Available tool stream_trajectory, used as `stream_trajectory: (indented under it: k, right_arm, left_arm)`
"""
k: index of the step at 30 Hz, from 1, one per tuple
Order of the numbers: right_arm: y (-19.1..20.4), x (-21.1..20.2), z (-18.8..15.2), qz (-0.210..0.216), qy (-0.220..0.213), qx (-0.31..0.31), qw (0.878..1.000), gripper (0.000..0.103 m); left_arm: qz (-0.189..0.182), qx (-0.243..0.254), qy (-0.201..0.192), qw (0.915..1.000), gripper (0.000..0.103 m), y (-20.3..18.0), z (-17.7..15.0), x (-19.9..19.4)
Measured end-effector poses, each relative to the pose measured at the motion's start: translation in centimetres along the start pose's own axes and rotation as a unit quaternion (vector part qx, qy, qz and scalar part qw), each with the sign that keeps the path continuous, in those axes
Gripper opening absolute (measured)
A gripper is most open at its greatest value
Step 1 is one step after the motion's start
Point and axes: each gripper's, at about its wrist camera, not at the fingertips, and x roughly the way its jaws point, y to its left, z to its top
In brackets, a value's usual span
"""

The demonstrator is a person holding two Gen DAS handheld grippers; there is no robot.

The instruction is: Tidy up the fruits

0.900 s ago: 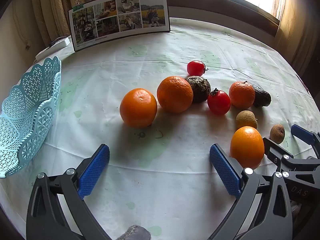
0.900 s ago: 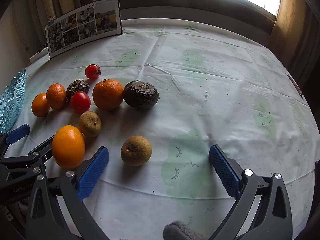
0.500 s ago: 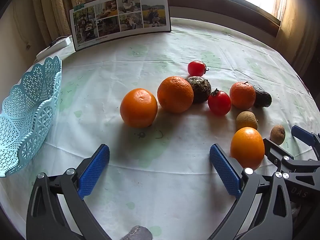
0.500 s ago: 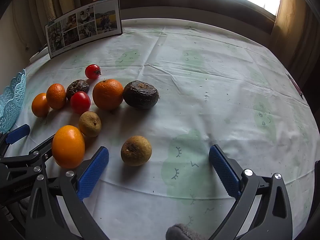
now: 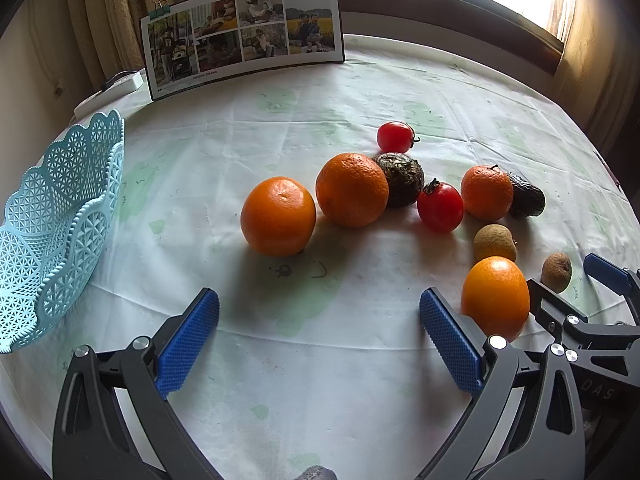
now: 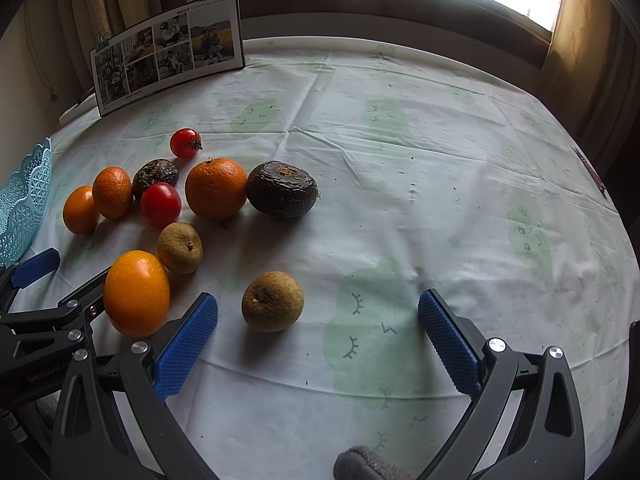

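Several fruits lie on the round table. In the left wrist view an orange (image 5: 278, 216) sits nearest, ahead of my open left gripper (image 5: 318, 344); a second orange (image 5: 352, 189), a dark wrinkled fruit (image 5: 402, 179), two tomatoes (image 5: 440, 207) (image 5: 395, 137) and a third orange (image 5: 486, 192) trail right. A smooth orange (image 5: 495, 296) rests by the left gripper's right finger. In the right wrist view a brown round fruit (image 6: 273, 301) lies just ahead of my open right gripper (image 6: 318, 340), toward its left finger. Both grippers hold nothing.
A light blue lattice basket (image 5: 52, 232) stands at the table's left edge. A photo board (image 5: 244, 36) leans at the back by the window. A dark wrinkled fruit (image 6: 281, 189) and another brown fruit (image 6: 180, 247) lie mid-table. The right half of the cloth (image 6: 480, 200) holds no fruit.
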Motion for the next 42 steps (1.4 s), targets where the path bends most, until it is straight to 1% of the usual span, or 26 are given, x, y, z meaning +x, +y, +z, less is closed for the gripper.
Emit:
stream_trajectory:
  k: [26,42]
  right_arm:
    - [0.04,-0.05,-0.07,-0.002,0.0,-0.001,1.0,0.098]
    - [-0.29,-0.34,-0.14,0.022,0.014,-0.032,0.999,0.098]
  left_arm:
    - [-0.001,0.001,0.002,1.0,0.101,-0.07,-0.02,-0.09]
    - [-0.006,0.011,0.011,0.9999,0.101,-0.07,0.11,0.22]
